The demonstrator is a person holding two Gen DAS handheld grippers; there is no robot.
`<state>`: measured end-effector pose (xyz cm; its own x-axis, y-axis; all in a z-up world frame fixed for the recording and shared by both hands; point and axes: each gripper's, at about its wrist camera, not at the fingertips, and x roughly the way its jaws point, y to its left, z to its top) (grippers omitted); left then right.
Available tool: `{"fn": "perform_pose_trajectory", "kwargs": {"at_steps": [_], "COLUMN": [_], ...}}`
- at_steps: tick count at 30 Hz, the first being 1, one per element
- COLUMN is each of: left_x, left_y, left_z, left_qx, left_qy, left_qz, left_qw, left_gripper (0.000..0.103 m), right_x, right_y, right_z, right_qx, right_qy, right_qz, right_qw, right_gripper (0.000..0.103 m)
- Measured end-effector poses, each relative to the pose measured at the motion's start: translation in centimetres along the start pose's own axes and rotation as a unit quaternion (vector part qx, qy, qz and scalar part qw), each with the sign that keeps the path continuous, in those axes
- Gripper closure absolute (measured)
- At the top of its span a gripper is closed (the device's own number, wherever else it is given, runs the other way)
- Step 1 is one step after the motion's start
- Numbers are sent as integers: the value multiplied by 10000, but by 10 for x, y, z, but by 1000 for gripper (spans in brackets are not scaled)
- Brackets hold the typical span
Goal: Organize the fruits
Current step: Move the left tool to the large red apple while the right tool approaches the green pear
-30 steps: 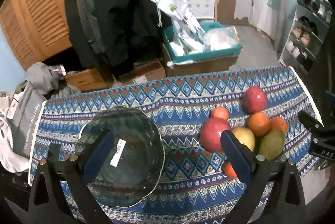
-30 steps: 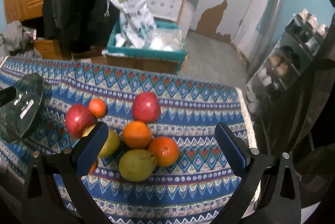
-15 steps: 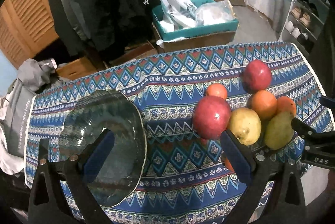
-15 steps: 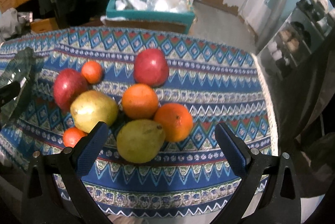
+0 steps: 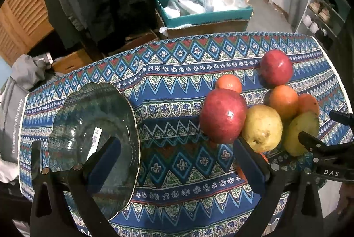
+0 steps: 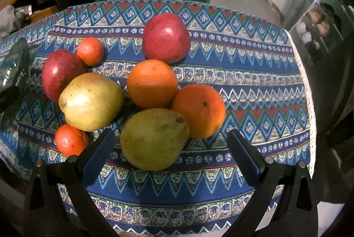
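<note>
Right gripper [image 6: 170, 148] spread wide and empty, lined up on the green pear [image 6: 154, 138] at the near edge of the fruit cluster, evidently first pick; left gripper [image 5: 174, 157] likewise spread, empty, beside the glass bowl [image 5: 93, 126], apparently the destination.

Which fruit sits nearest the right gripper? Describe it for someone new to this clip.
On the patterned tablecloth, find the fruit cluster. At its near edge, between the open right gripper fingers, lies the green pear: greener and duller than the yellow pear to its left.
</note>
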<state>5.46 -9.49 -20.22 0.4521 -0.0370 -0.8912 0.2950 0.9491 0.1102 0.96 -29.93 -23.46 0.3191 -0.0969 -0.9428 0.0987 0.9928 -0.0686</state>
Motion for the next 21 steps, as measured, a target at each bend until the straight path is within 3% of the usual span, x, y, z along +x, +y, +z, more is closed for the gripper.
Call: {"fn": "perform_pose_trajectory", "kwargs": {"at_steps": [9,18,21], "left_x": [13,23,23], "left_y": [-4,-5,-7], "left_z": [-1,4,7], "left_qx": [41,-1,-18], "left_qy": [156,203,184], "left_qz": [60,65,5], "left_qw": [9999,9998,9998], "left_gripper": [1,1,1], "right_x": [12,21,26], "right_y": [2,7,7], "right_z": [1,1,1], "right_qx": [-25,38,11], "right_qy": [164,324,331], "right_qz": [84,283,236], "right_qw": [9998,9991,9992], "right_gripper": [4,15,14]}}
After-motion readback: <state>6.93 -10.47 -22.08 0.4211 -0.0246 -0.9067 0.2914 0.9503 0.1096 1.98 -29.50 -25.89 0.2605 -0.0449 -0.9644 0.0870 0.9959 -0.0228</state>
